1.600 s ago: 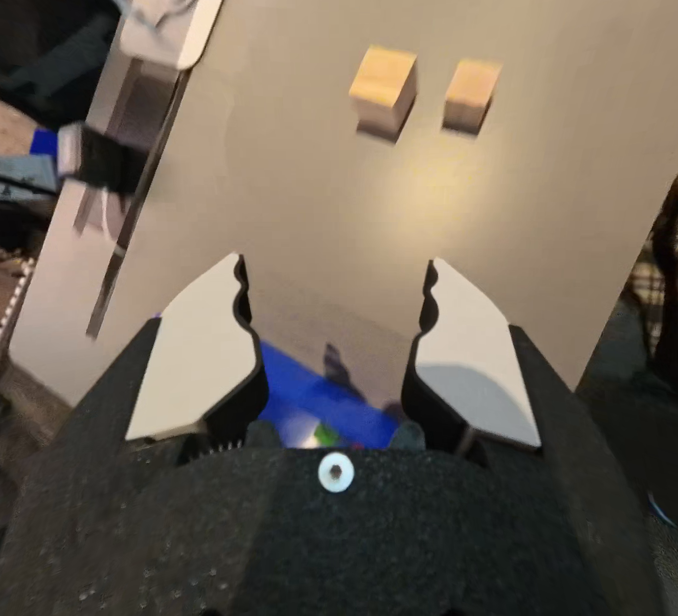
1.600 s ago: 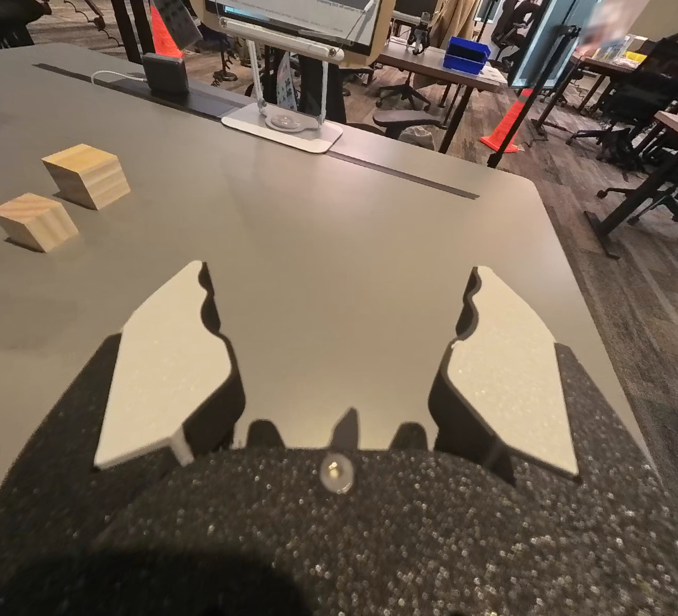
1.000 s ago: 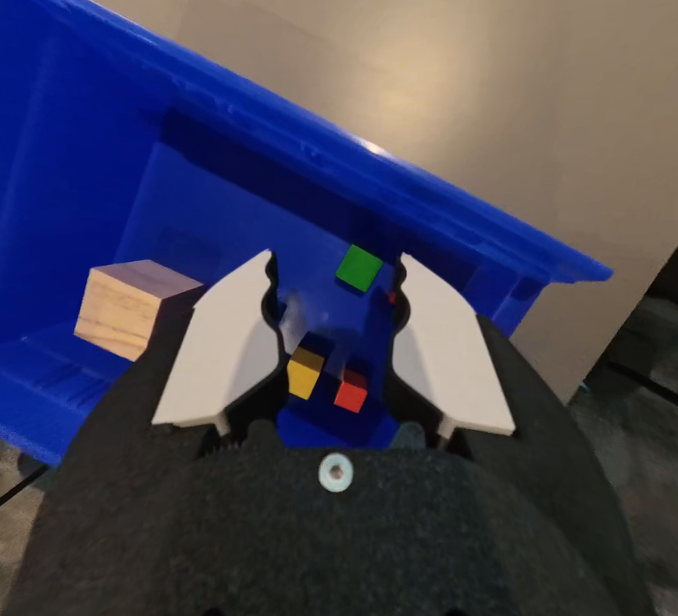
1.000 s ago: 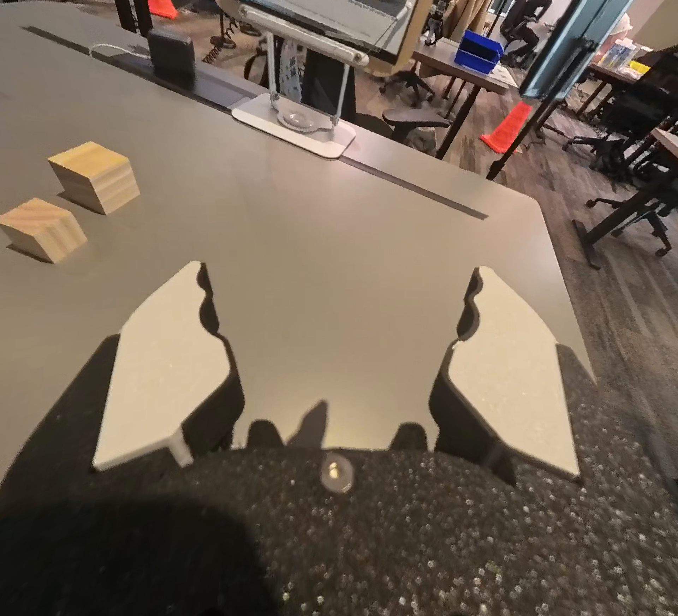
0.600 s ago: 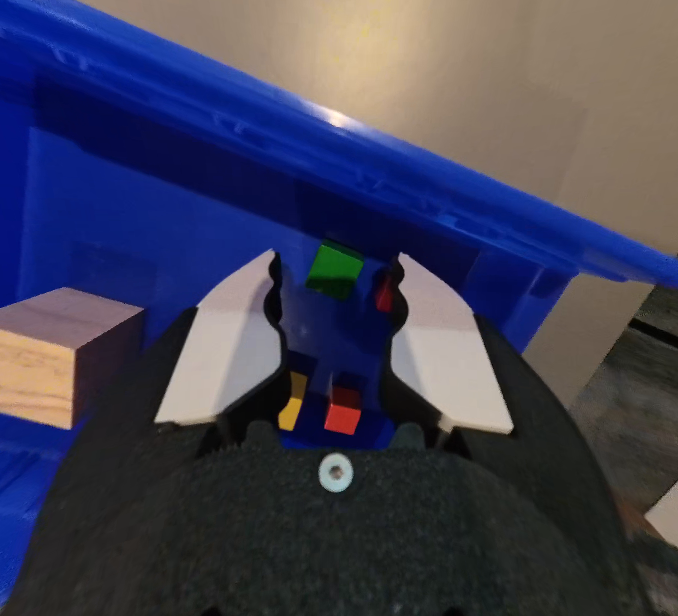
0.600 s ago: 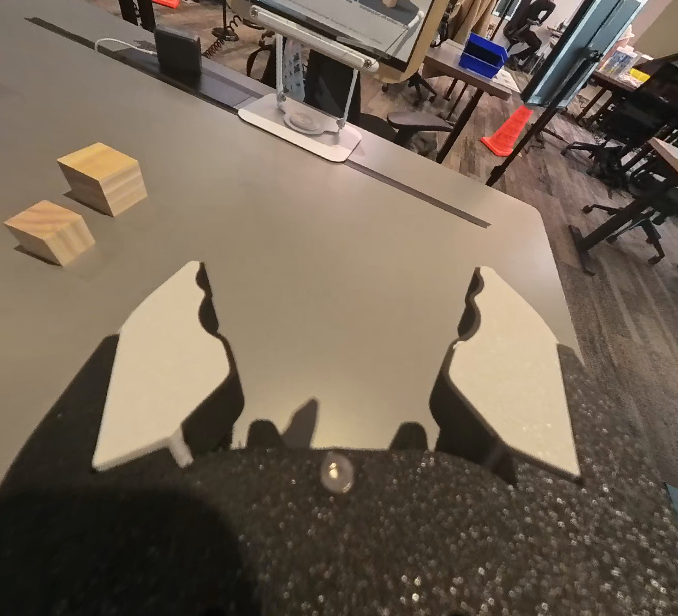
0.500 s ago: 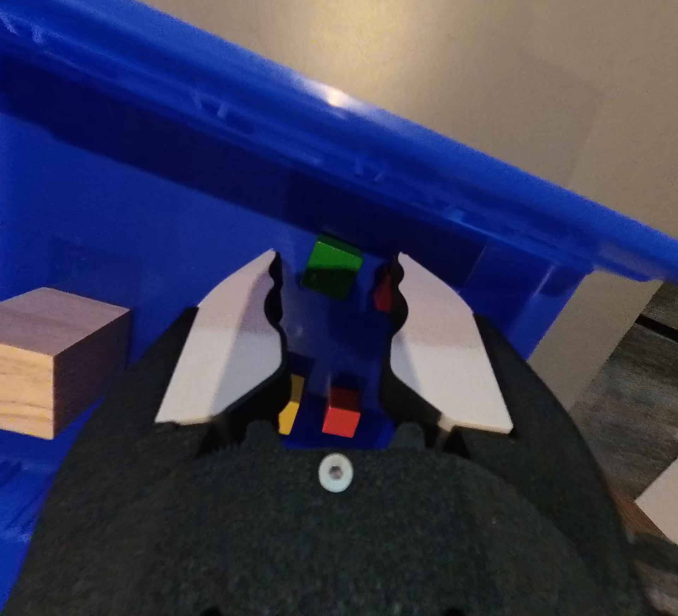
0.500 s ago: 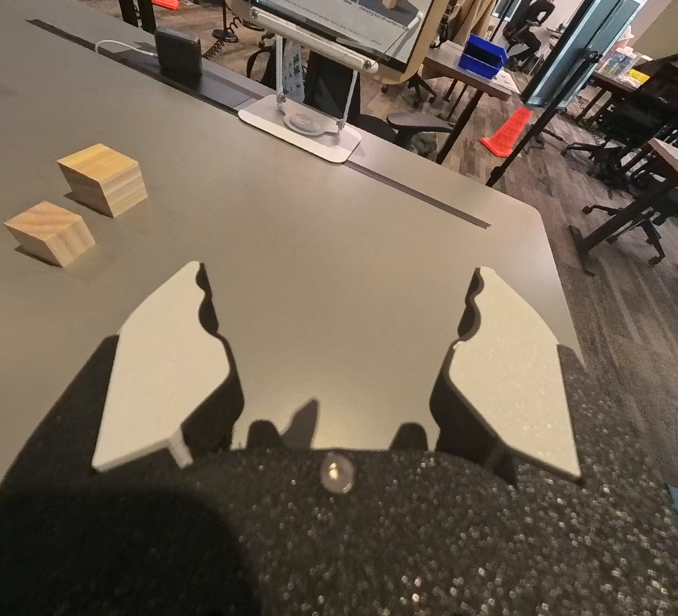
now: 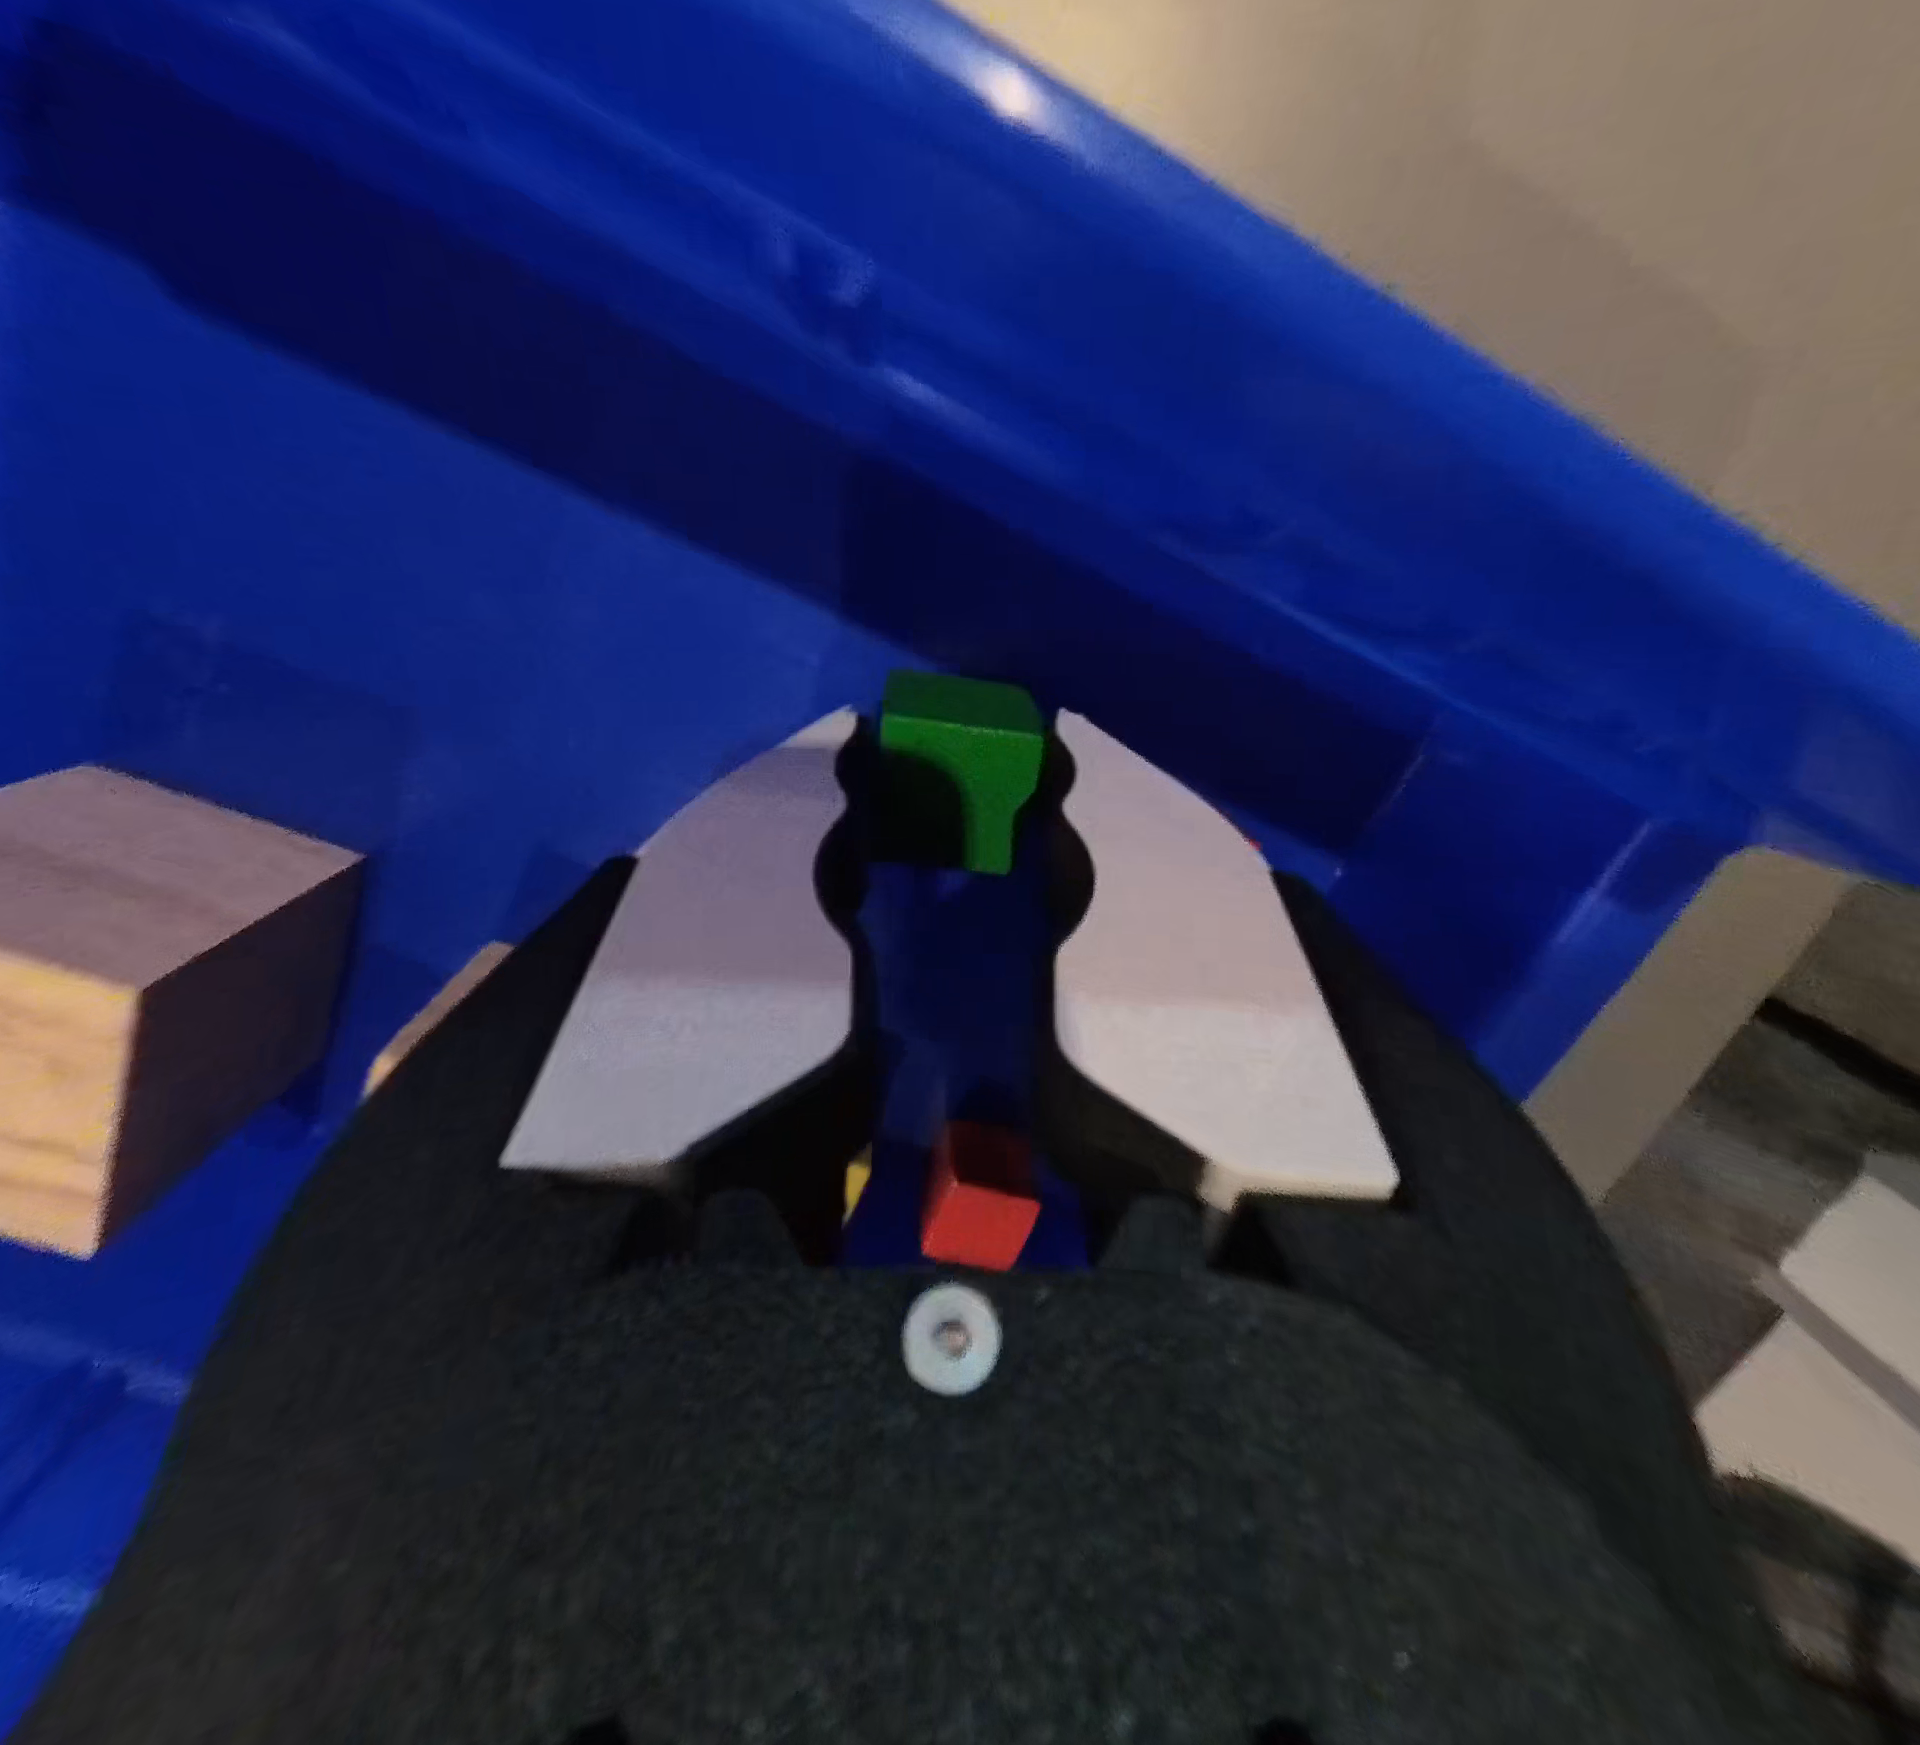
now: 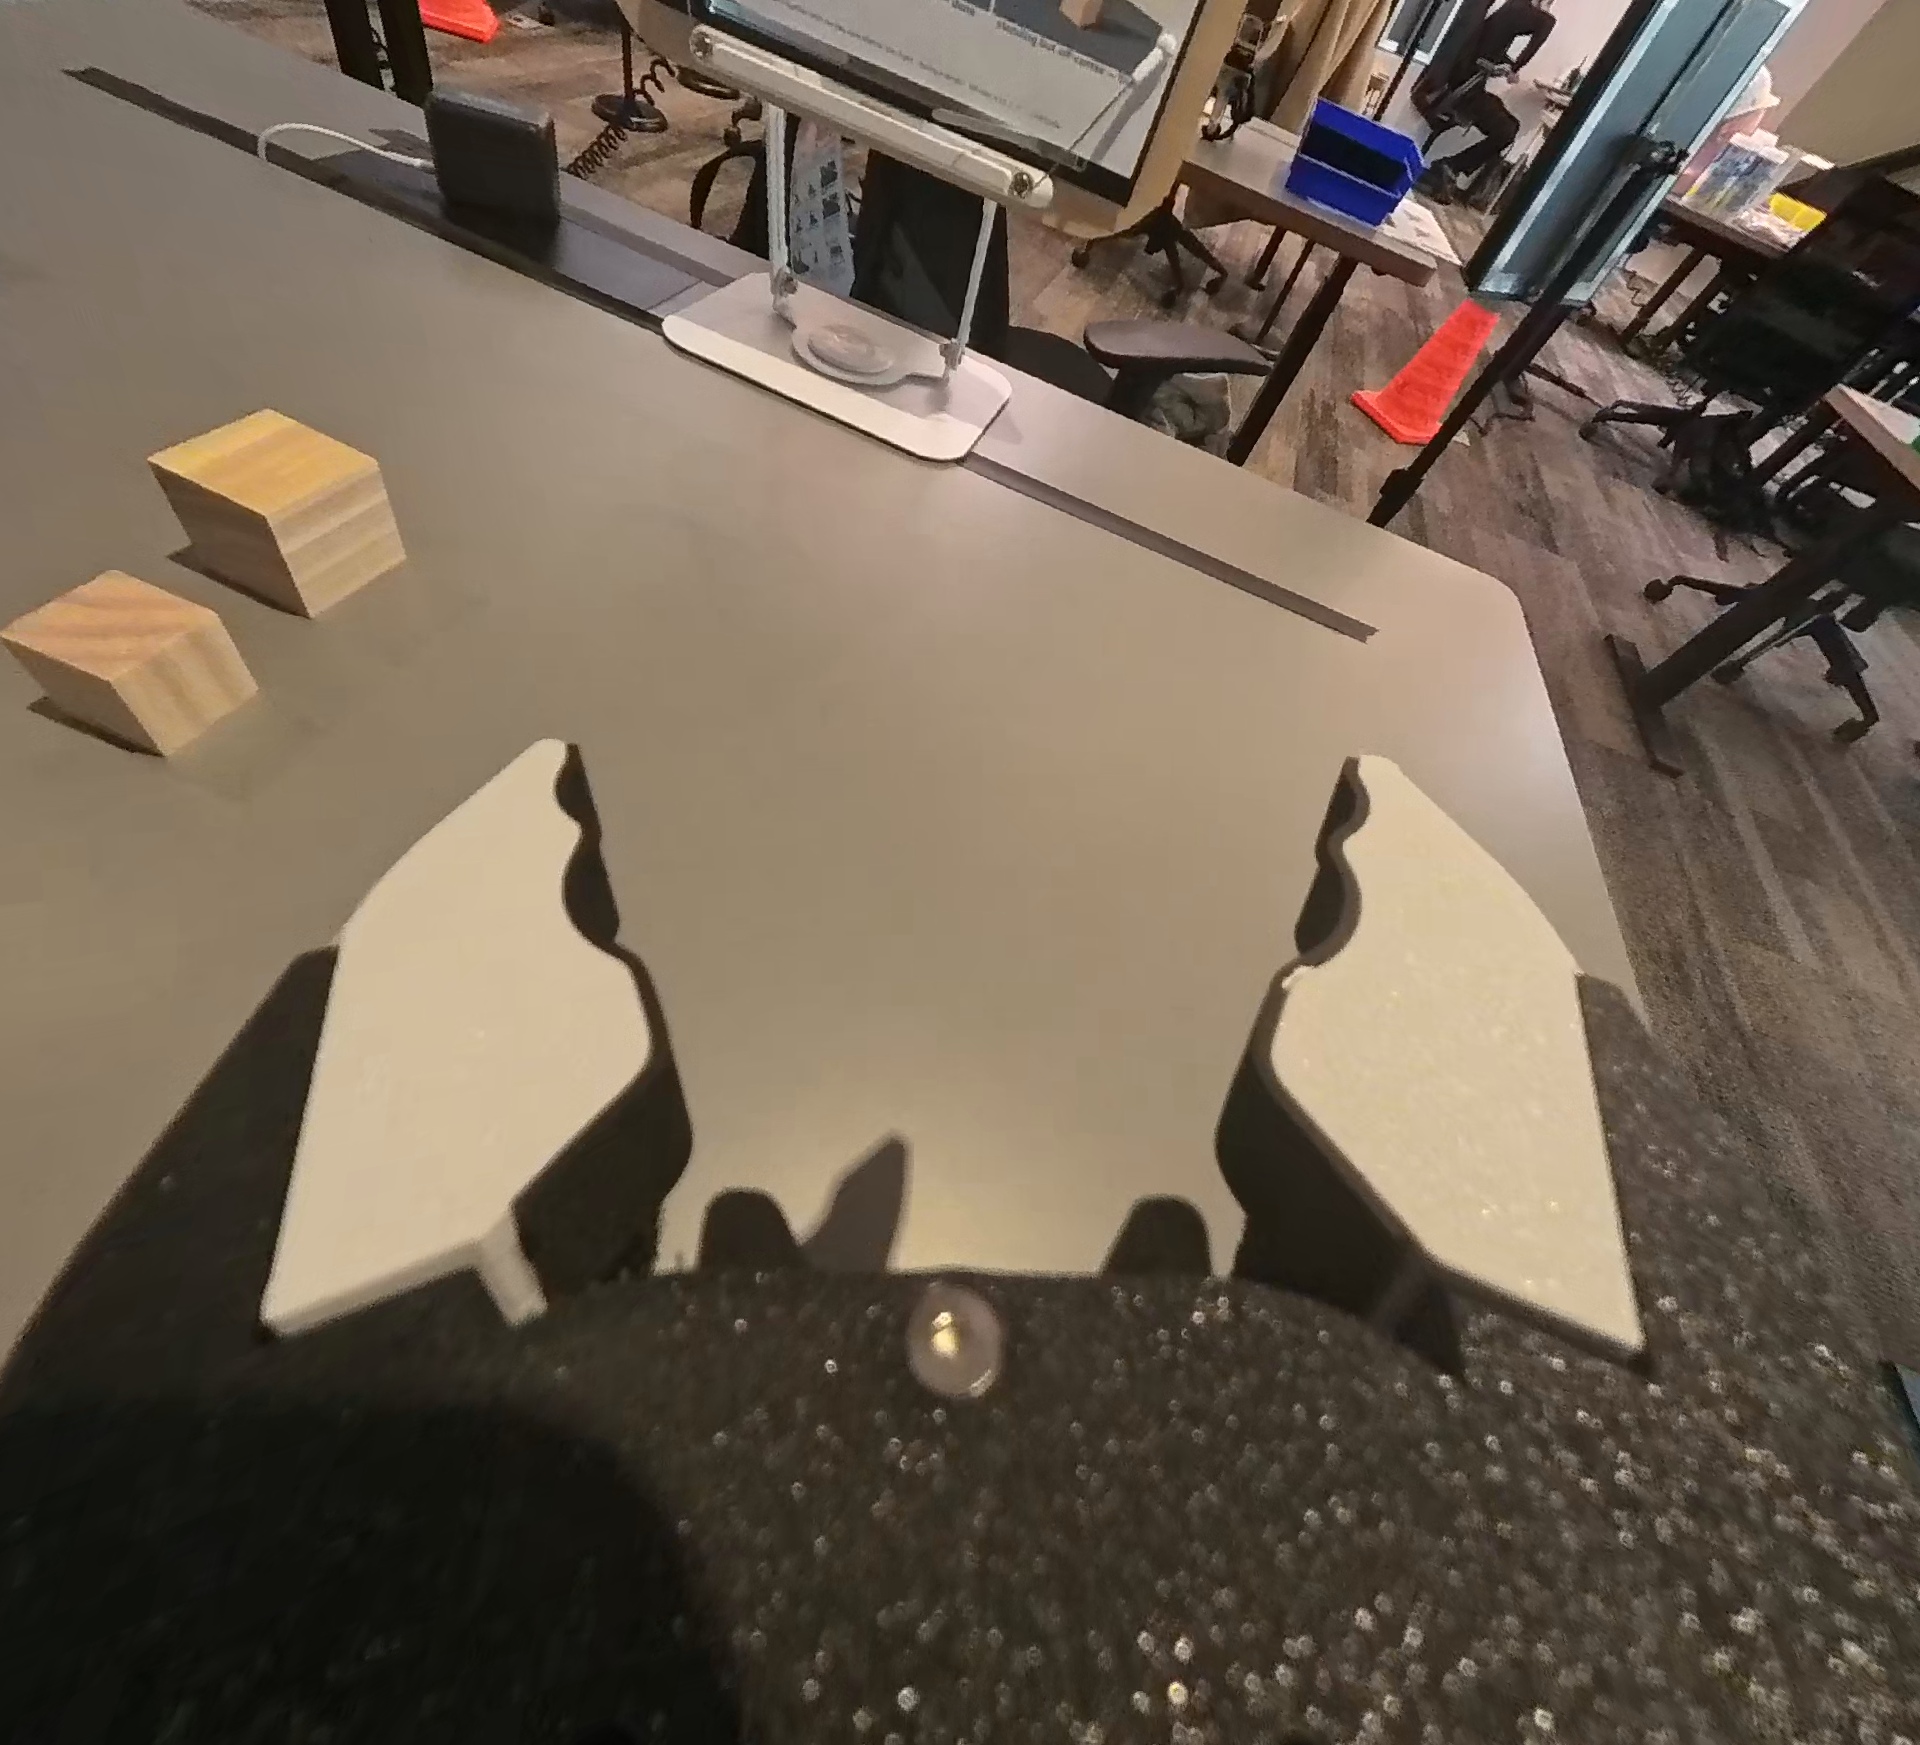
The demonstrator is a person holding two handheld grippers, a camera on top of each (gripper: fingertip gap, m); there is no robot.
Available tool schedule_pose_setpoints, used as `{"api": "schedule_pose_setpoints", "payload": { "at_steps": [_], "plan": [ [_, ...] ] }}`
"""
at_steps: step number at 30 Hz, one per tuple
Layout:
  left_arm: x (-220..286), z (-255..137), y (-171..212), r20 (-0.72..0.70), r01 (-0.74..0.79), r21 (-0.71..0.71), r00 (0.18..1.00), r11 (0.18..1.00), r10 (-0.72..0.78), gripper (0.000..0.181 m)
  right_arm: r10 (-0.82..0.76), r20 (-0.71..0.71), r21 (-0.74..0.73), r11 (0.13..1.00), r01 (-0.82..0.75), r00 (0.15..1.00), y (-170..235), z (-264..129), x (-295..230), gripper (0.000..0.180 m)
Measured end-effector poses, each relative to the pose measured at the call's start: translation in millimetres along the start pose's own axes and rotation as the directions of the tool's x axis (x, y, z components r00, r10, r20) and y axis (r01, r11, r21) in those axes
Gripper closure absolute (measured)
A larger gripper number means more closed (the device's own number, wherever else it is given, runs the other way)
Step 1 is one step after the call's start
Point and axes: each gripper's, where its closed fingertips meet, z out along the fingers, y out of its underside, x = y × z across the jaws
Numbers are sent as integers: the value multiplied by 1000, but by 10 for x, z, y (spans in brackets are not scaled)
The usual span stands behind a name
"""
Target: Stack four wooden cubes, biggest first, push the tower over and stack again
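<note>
The left claw (image 9: pixel 958 765) reaches down into a blue bin (image 9: pixel 623 365) and is closed narrowly on a small green cube (image 9: pixel 961 760) at its tips. A red cube (image 9: pixel 979 1196) lies nearer on the bin floor, and a big wooden cube (image 9: pixel 135 999) sits at the left. The right claw (image 10: pixel 961 822) hangs wide and empty over the grey table (image 10: pixel 935 635). Two wooden cubes rest apart at the table's left: the larger (image 10: pixel 278 523) farther off, the smaller (image 10: pixel 130 656) nearer.
</note>
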Motion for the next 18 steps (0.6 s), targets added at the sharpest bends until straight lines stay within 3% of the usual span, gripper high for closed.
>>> {"api": "schedule_pose_setpoints", "payload": {
  "at_steps": [6, 11, 14, 18],
  "plan": [
    [-53, -701, -448, 137, 57, 180, 987, 982, -83, 150, 16, 6, 13, 1000, -16, 1000, 47, -19, 45, 52],
    [279, -1141, -1135, 191, 3, 275, 980, 962, -58, 150, 31, 17, 22, 999, -31, 999, 98, -46, 62, 52],
    [539, -1043, -1571, 219, -60, 249, 976, 967, 4, 150, 47, 24, 35, 998, -48, 999, 144, -37, 88, 52],
    [989, -494, -2152, 140, -133, 219, 985, 967, 104, 150, 62, 33, 43, 997, -63, 998, 199, -55, 131, 52]
  ]
}}
